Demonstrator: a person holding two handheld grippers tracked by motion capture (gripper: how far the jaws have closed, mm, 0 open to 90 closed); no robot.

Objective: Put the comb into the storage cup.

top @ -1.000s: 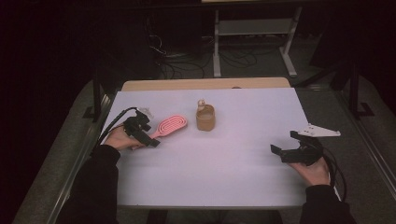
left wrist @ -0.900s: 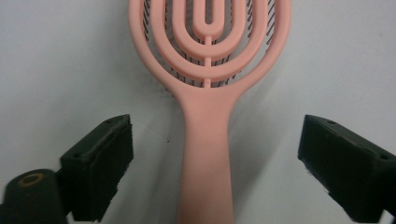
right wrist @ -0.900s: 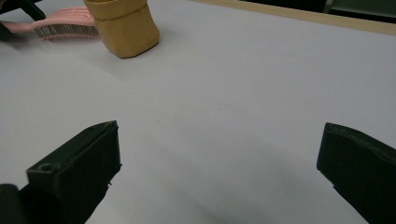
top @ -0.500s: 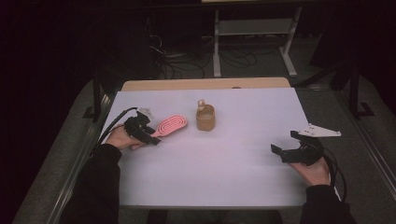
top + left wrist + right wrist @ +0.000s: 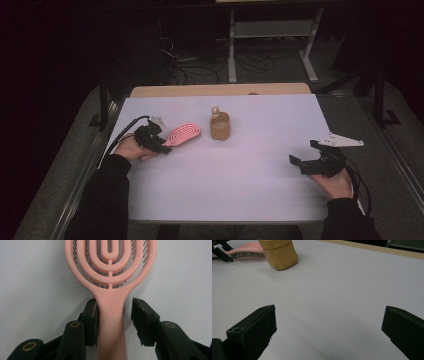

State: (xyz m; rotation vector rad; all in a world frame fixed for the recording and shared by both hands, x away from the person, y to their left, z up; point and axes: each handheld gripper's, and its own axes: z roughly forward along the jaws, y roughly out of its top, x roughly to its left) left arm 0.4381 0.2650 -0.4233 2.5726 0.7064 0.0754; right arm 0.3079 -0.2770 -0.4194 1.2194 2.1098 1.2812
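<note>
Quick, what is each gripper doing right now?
Left gripper: jaws just closing around the pink hairbrush handle, one side touching, not yet gripped.
Right gripper: open, holding nothing.

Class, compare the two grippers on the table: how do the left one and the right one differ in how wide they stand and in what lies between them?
The left gripper has just been closing around the pink hairbrush handle: one side touches it, the other stands just off it. The right gripper gapes wide with bare white table between its fingers. The left sits near the tan holder; the right lies far from it. Both are hand-held, black and low over the table.
</note>
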